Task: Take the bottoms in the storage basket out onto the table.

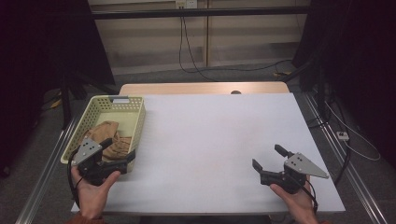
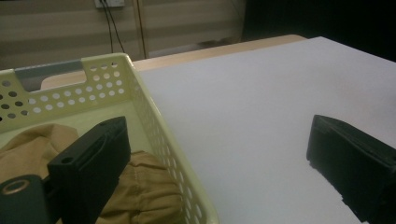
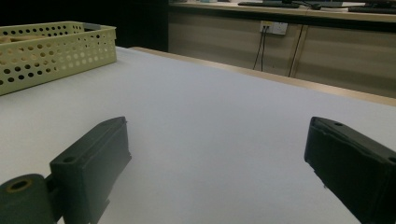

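Fingers spread wide on both sides, and neither pair has hold of anything. My left gripper [image 1: 120,150] hangs at the near right corner of the pale yellow basket [image 1: 138,122], which sits at the left edge of the white table [image 1: 210,140]. In the left gripper view my 2 jaws straddle the basket's right wall: one jaw is over the inside, above the tan cloth [image 2: 144,196], and the other is out over the bare white surface. I cannot tell whether the inner jaw touches the cloth or only hovers over it.

That cloth lies crumpled in the near half of the basket [image 2: 154,116], bunched in folds against the perforated wall; from the high view it shows as a brown heap [image 1: 106,135] just beyond my left hand [image 1: 93,189].

My right gripper [image 1: 268,158] is well apart from all this, near the front right corner of the table, held low by my right hand [image 1: 299,203] and pointed toward the left. Its jaws stand wide apart over bare table [image 3: 210,140], and the basket [image 3: 56,51] shows far off at the upper left of its view.
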`<act>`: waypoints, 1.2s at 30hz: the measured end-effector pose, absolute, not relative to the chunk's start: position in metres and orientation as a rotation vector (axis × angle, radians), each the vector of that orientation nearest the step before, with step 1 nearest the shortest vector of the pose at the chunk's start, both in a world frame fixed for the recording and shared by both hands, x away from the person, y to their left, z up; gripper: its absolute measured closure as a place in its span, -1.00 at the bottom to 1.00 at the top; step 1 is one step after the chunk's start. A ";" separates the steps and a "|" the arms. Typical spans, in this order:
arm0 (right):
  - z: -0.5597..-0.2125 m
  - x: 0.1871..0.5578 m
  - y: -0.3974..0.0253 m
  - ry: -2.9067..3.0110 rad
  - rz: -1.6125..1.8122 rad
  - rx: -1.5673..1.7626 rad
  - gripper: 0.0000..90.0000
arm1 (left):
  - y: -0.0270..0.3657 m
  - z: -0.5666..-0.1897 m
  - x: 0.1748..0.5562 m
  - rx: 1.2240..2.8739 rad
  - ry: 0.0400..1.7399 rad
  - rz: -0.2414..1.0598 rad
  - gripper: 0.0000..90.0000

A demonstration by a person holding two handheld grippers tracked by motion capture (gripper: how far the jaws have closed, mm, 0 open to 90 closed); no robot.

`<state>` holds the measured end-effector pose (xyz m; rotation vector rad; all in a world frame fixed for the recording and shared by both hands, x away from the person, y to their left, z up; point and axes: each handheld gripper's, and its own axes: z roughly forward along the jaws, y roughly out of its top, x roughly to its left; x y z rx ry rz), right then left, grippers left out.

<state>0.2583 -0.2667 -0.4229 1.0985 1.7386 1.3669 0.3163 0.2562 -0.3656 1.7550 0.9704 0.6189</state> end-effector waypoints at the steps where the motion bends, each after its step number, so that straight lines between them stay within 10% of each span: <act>1: -0.423 0.258 -0.267 1.740 1.365 1.096 -0.86 | 0.257 -0.365 0.317 1.760 0.969 0.618 -0.86; 36: -0.424 0.260 -0.264 1.765 1.360 1.090 -0.85 | 0.308 -0.333 0.363 1.843 1.177 0.614 -0.85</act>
